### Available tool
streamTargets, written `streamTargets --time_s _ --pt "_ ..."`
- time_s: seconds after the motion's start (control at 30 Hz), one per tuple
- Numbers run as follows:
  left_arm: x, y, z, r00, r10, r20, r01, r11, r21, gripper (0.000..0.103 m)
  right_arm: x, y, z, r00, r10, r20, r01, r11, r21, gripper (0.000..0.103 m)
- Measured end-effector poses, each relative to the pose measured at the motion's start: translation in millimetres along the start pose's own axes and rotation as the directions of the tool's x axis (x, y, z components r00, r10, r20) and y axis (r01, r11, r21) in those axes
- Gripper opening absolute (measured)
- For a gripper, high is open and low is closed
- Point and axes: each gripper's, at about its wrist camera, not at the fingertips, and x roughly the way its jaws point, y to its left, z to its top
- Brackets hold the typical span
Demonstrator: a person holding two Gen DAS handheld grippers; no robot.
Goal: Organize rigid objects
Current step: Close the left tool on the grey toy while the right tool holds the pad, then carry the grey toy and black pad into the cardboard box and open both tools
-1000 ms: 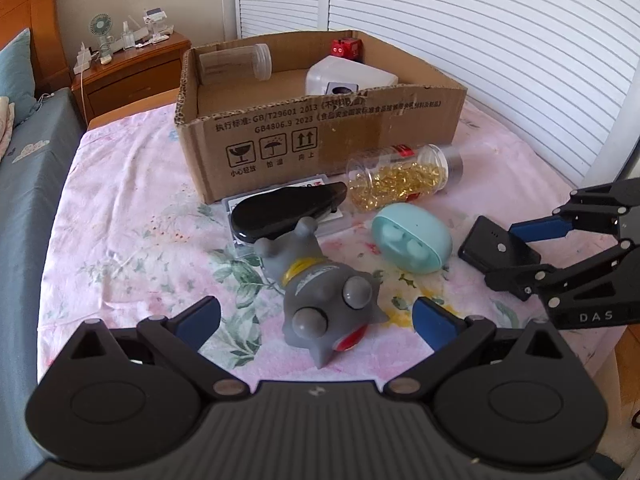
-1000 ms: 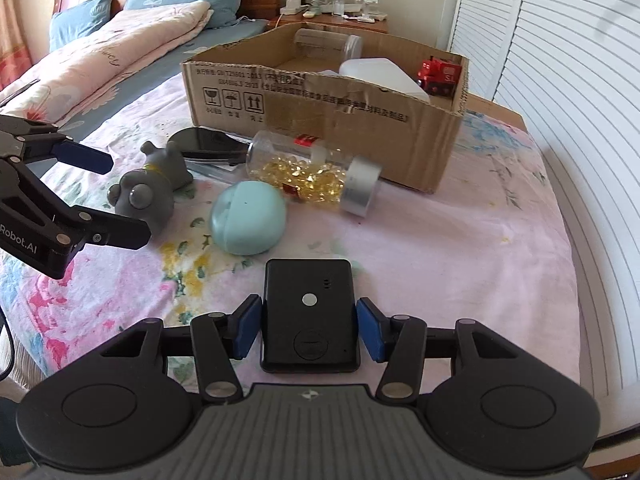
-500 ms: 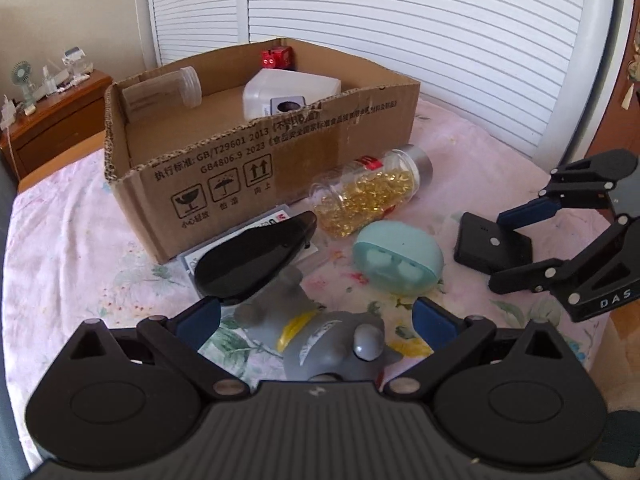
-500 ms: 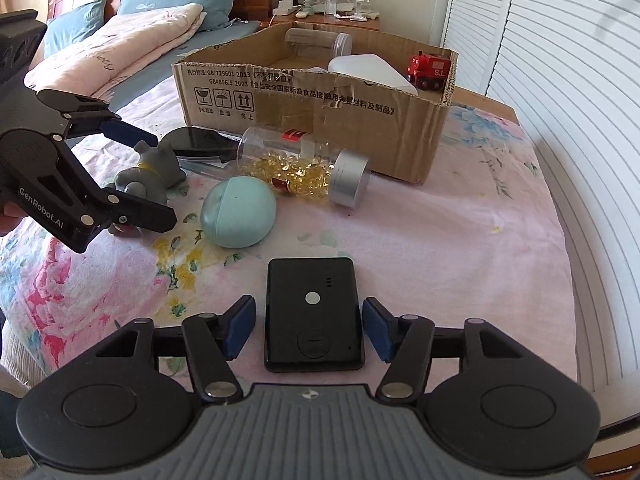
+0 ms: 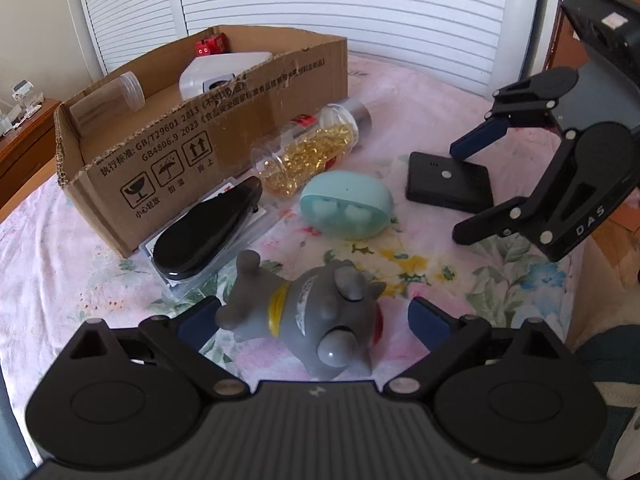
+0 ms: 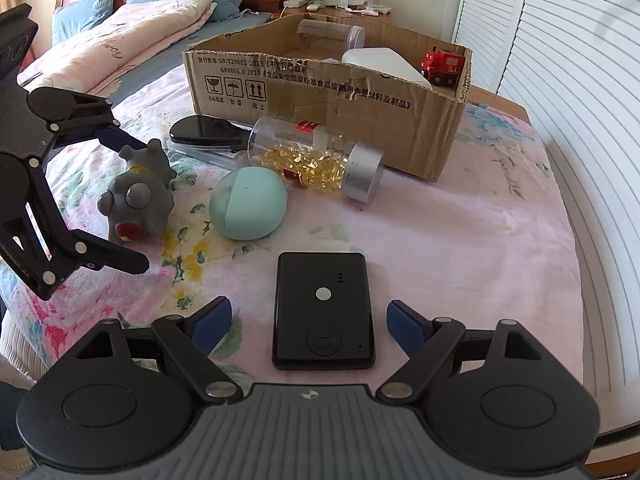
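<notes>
Floral bed (image 6: pixel 460 240), box (image 6: pixel 400 120), scattered items

On the floral bedsheet (image 6: pixel 460 240), an open cardboard box (image 6: pixel 320 92) stands at the back, holding a clear plastic jar (image 6: pixel 332 34), a white device (image 6: pixel 380 62) and a red toy train (image 6: pixel 442 66). Before the box lie a capsule-filled bottle (image 6: pixel 312 158) and a black oval case (image 6: pixel 204 132). Nearer lie a teal egg-shaped case (image 6: pixel 248 204), a grey rubber toy (image 6: pixel 138 196) to its left, and a flat black rectangular device (image 6: pixel 324 308) nearest.

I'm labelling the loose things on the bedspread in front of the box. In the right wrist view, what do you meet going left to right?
Grey toy → teal egg-shaped case → black flat device → silver cap of the capsule bottle.
</notes>
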Motion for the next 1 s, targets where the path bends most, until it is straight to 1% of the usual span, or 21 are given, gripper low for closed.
streamTargets --time_s 0.07,0.1,0.17,0.23,0.27,0.33,0.5,0.77,0.87,1.0 --pt "0.1 0.7 -0.8 1.000 -0.013 0.015 0.013 1.000 -0.002 0.094 0.2 0.0 0.7 1.000 0.003 0.002 -0.003 1.000 -0.005 0.087" --pt "-0.2 1.2 -0.5 1.000 -0.020 0.016 0.020 1.000 -0.007 0.092 0.3 0.3 1.2 1.000 0.002 0.004 -0.002 1.000 -0.007 0.085" --pt "-1.6 1.9 0.1 1.000 -0.012 0.021 0.013 1.000 -0.018 0.085 0.1 1.0 2.9 1.000 0.004 0.012 -0.004 1.000 -0.011 0.077" --pt "-3.7 3.2 0.4 1.000 0.003 0.023 -0.003 1.000 -0.028 0.079 -0.9 1.4 5.1 1.000 -0.003 0.014 0.003 1.000 -0.011 0.062" --pt "-4.5 4.7 0.6 1.000 0.001 0.021 0.000 0.999 -0.038 0.078 -2.0 0.9 5.4 1.000 -0.005 0.014 0.005 1.000 -0.011 0.057" --pt "-5.6 6.7 0.1 1.000 -0.003 0.020 0.005 0.998 -0.063 0.078 -3.2 0.0 5.0 1.000 -0.010 0.012 0.010 1.000 -0.009 0.057" --pt "-13.3 6.8 1.3 1.000 -0.003 0.025 0.005 0.996 -0.087 0.077 -5.9 -0.1 4.7 1.000 -0.023 0.001 0.023 1.000 -0.015 0.057" --pt "-37.2 4.2 13.6 1.000 0.020 0.024 -0.018 0.996 -0.088 0.077 -21.7 -1.3 13.0 1.000 -0.018 0.004 0.018 0.998 -0.058 0.057" --pt "-46.4 7.4 22.8 0.998 0.039 0.040 -0.035 0.995 -0.097 0.077 -30.7 -1.0 20.6 1.000 -0.016 0.022 0.018 0.996 -0.087 0.057" --pt "-54.7 17.0 43.0 0.993 0.091 0.071 -0.084 0.991 -0.104 0.077 -42.8 -4.2 36.9 0.998 -0.011 0.059 0.018 0.993 -0.114 0.057"
